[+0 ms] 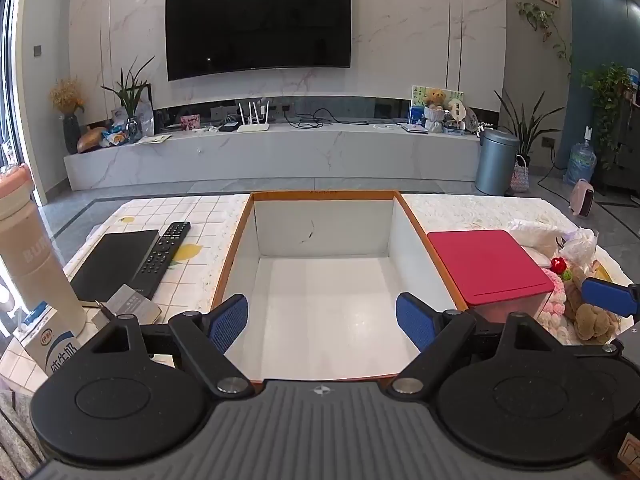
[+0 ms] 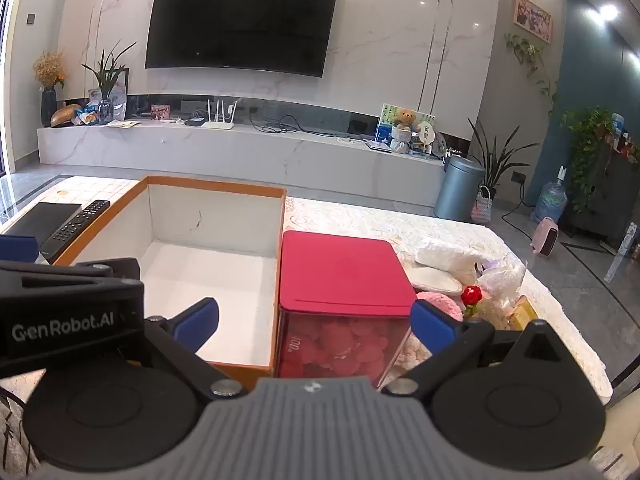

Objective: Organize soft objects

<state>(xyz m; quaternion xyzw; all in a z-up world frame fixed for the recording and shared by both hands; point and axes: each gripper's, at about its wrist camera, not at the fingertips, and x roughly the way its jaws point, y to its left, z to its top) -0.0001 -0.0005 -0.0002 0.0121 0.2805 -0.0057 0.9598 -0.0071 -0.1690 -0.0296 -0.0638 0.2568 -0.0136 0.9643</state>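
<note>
White lace covers the worktop (image 2: 360, 216), bearing an empty orange-rimmed box (image 1: 240, 240) beside a red-lidded container (image 2: 344, 268); soft toys (image 2: 438, 304) lie to its right. Left tongs (image 1: 322, 322) and right tongs (image 2: 316, 322) gape wide, empty. Television (image 1: 258, 24) on marble wall.

The left gripper (image 1: 322, 322) hangs with its blue pads spread wide over the empty white box (image 1: 320, 280) with an orange rim. Just right of the box sits a red-lidded container (image 1: 490, 266), with plush toys (image 1: 576, 304) beyond it. Left lie a remote (image 1: 162, 254) and a black notebook (image 1: 114, 264).
</note>
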